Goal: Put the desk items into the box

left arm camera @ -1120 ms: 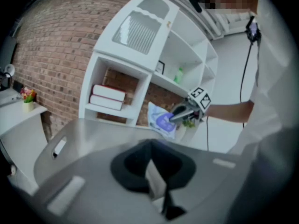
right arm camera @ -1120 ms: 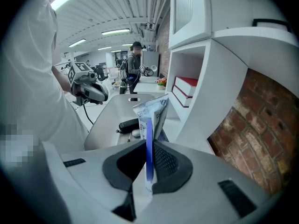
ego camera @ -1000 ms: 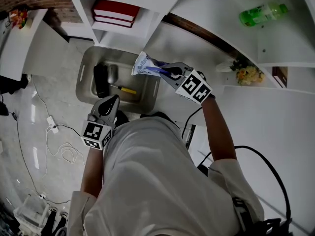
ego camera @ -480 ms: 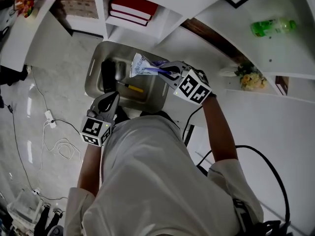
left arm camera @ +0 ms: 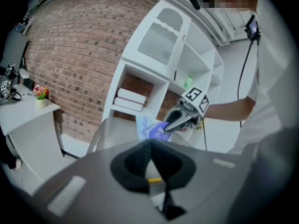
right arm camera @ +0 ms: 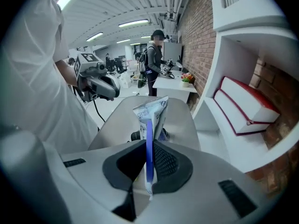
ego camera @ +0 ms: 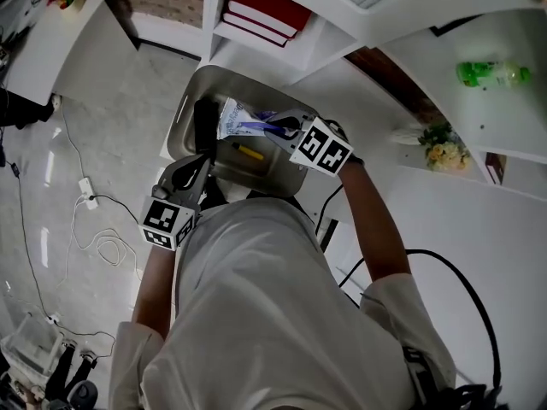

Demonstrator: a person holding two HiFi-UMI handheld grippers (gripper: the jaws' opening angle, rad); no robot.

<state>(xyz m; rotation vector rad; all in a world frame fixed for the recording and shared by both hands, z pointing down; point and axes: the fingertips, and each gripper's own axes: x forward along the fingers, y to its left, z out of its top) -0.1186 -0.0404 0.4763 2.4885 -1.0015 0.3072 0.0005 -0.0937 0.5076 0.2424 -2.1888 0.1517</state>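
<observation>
Over the box (ego camera: 182,114), the right hand-held gripper (ego camera: 272,128) is clamped on a packet (ego camera: 235,118), the left hand-held gripper (ego camera: 202,164) closed and empty; lowering and releasing likely come next.

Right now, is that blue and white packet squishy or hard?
Probably squishy: the blue and white plastic packet looks crinkled and is pinched thin where the right gripper clamps it. It is likely light too, since that one edge pinch holds it up without sagging.
</observation>
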